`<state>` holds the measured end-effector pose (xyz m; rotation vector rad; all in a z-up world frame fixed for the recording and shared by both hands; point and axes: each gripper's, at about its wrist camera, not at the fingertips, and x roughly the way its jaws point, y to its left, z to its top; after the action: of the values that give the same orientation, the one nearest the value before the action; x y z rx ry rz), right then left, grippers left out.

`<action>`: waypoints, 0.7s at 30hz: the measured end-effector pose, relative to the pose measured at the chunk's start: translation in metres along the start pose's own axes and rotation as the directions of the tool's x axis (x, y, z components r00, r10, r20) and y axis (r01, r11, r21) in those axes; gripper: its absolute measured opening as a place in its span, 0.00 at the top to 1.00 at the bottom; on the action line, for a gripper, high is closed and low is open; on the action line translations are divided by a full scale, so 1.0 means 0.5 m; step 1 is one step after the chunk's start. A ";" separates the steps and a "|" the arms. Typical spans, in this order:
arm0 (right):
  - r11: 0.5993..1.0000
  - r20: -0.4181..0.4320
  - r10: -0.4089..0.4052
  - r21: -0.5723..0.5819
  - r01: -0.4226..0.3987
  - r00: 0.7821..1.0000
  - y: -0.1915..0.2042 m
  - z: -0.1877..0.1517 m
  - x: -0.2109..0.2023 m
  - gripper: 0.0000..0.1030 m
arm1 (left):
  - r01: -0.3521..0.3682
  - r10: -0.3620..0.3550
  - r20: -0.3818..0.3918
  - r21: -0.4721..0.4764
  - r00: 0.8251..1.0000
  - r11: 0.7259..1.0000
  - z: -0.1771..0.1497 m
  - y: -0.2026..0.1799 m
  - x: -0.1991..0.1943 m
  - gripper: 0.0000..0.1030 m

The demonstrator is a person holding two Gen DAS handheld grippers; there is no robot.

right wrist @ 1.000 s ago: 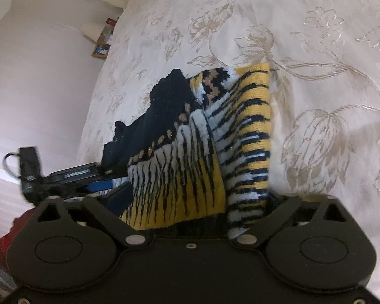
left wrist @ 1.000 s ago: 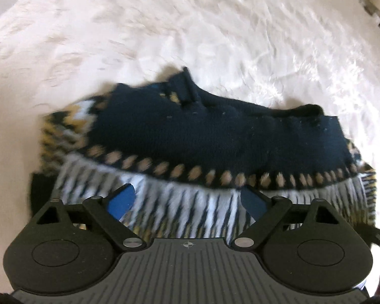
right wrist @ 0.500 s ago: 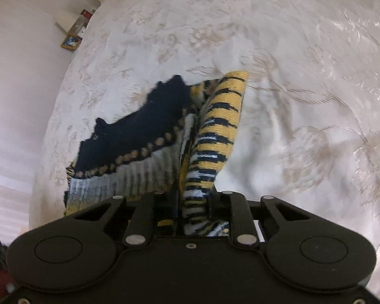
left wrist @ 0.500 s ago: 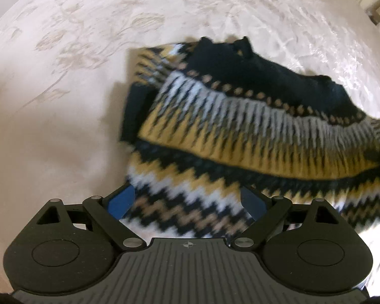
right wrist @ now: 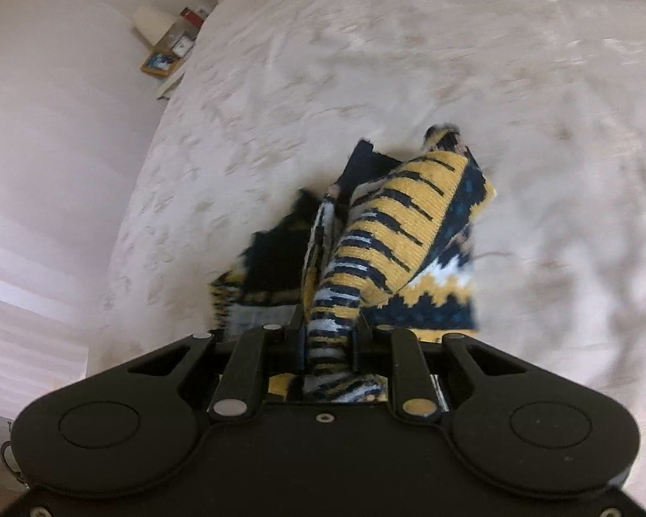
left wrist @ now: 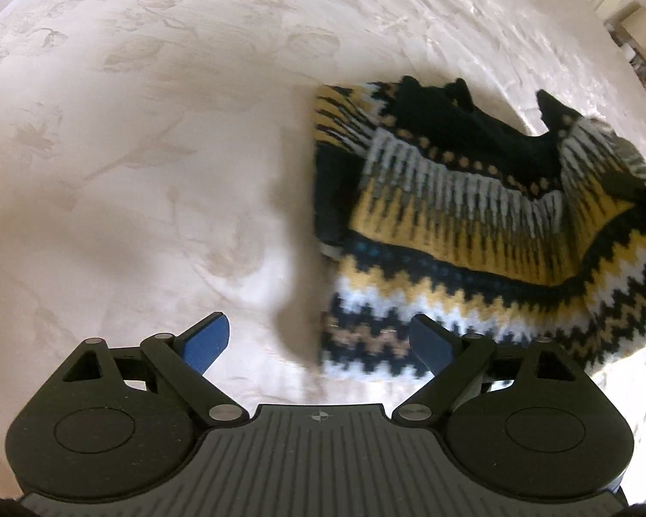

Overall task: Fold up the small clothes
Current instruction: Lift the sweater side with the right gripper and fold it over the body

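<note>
A small knitted sweater [left wrist: 473, 224], navy with yellow, white and tan zigzag bands, lies on a cream bedspread [left wrist: 150, 151] at the right of the left wrist view. My left gripper [left wrist: 318, 340] is open and empty, above the bedspread at the sweater's left lower corner. My right gripper [right wrist: 329, 331] is shut on a yellow-and-black striped fold of the sweater [right wrist: 392, 224] and holds that part lifted off the bed; the rest hangs down to the bedspread [right wrist: 538, 129].
The bedspread has a floral embossed pattern and fills both views. A pale wall [right wrist: 43, 151] runs along the bed's left side, with a small shelf of framed items [right wrist: 168, 56] by it. Furniture shows at the far right corner [left wrist: 624, 34].
My left gripper pulled back and left off the sweater, open throughout. My right gripper closed on the striped fold and lifted it up and over.
</note>
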<state>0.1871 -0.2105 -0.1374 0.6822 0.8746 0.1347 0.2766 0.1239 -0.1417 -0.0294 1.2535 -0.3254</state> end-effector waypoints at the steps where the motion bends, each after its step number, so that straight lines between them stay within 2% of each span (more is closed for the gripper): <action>1: 1.000 -0.004 0.013 0.002 -0.013 1.000 0.017 -0.005 0.014 0.72 | 0.003 -0.003 -0.002 0.002 1.000 1.000 0.002 0.011 0.000 0.11; 4: 0.999 -0.021 0.042 -0.001 -0.042 0.999 0.064 -0.018 0.061 0.73 | 0.003 -0.003 -0.010 0.001 1.000 1.000 0.006 0.043 0.001 0.11; 6: 0.999 -0.041 0.030 -0.025 -0.031 0.999 0.096 -0.024 0.095 0.73 | 0.004 -0.004 -0.016 -0.003 1.000 1.000 0.007 0.065 0.001 0.11; 13: 0.994 -0.102 -0.085 -0.076 0.078 0.991 0.154 -0.057 0.211 0.72 | 0.000 0.000 -0.031 -0.022 1.000 1.000 0.012 0.118 0.004 0.11; 15: 0.993 -0.102 -0.107 -0.066 0.100 0.989 0.159 -0.061 0.230 0.67 | 0.002 -0.002 -0.036 -0.025 0.999 1.000 0.014 0.124 0.004 0.11; 18: 0.994 -0.096 -0.087 -0.071 0.080 0.992 0.175 -0.072 0.238 0.59 | 0.010 -0.011 -0.041 -0.020 0.999 1.000 0.018 0.129 0.007 0.11; 21: 0.997 -0.066 -0.024 -0.079 0.019 0.998 0.184 -0.076 0.221 0.59 | 0.021 -0.021 -0.042 -0.011 0.999 1.000 0.025 0.129 0.008 0.11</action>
<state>0.2453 -0.0783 -0.1722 0.5979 0.9356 0.1727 0.3041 0.1825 -0.1544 -0.0448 1.2974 -0.3395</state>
